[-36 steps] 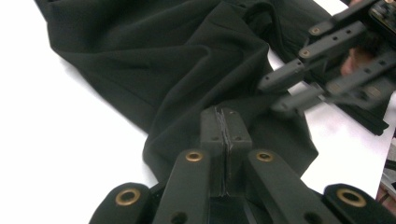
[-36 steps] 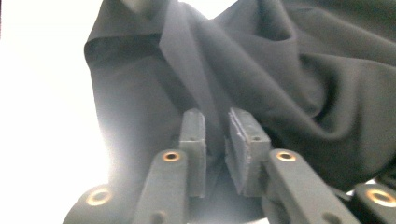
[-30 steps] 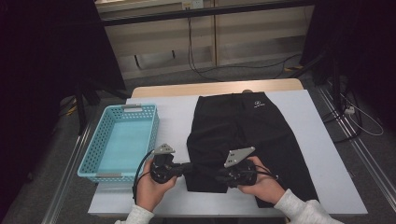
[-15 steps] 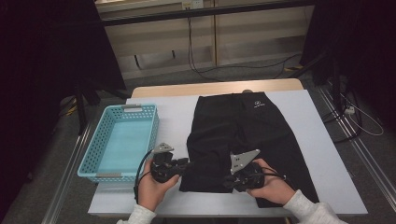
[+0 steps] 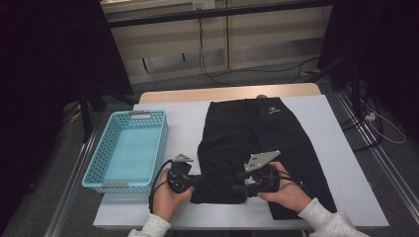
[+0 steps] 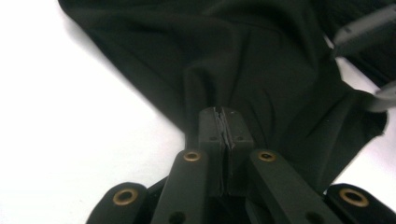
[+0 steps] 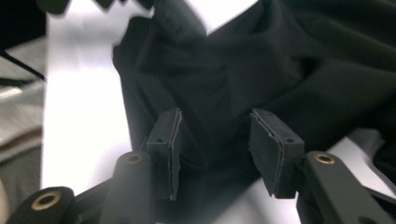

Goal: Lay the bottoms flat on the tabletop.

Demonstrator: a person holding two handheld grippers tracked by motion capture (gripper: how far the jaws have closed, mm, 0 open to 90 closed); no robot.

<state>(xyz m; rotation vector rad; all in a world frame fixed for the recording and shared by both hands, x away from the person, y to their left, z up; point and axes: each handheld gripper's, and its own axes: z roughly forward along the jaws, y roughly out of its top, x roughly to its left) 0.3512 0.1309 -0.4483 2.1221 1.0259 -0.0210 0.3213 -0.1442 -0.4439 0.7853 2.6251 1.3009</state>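
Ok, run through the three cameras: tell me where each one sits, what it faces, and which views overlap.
High view: fixed above the person's side, looking forward and down on the table, blue basket and black trousers; both hands and sleeves enter from the bottom.
Left gripper view: rides the left hand-held gripper, looking along its jaws, pinched shut on a fold of the trousers.
Right gripper view: rides the right hand-held gripper, looking along its jaws, which have just been opening and stand apart over the cloth.
All three share the trousers and the white tabletop.
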